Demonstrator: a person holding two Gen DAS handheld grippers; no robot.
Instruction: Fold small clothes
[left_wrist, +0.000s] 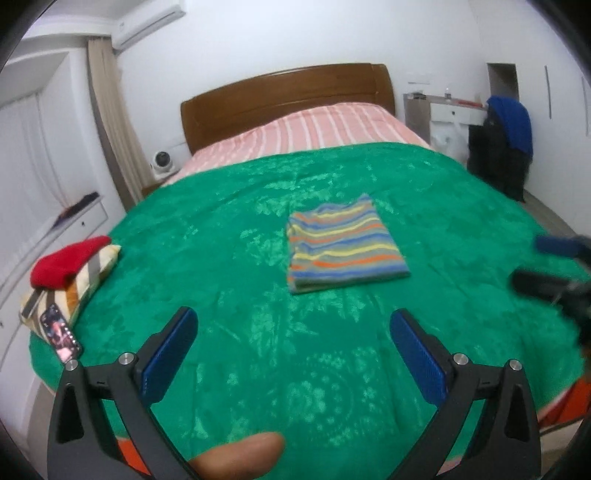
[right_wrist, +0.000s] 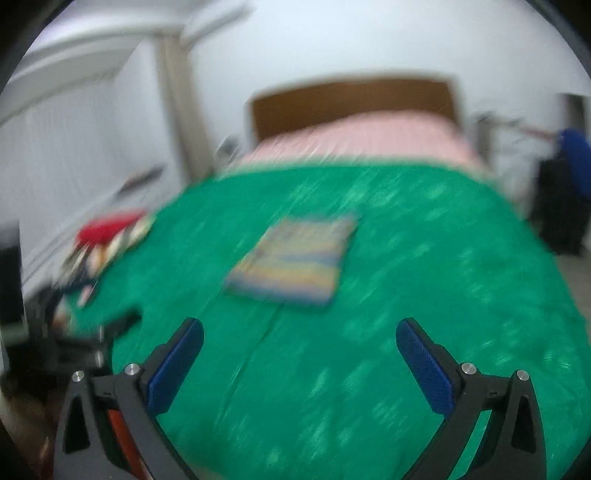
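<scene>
A green floral blanket (left_wrist: 258, 369) covers the near half of a bed with a wooden headboard (left_wrist: 288, 99). At its centre lies a striped shirt (left_wrist: 343, 245), folded into a neat rectangle. Both hand-held tools hover short of it: the left gripper (left_wrist: 293, 325) and right gripper (right_wrist: 300, 334) each stand with jaws spread wide, empty. A red garment (left_wrist: 66, 264) tops a pile at the left edge.

Striped garment (left_wrist: 345, 245): folded to a flat, roughly rectangular packet, horizontal bands of orange, yellow, blue, grey-green. Lies mid-bed on green blanket (left_wrist: 258, 332), apart from everything else. Right wrist view blurred; edges there (right_wrist: 295, 258) appear squared.
</scene>
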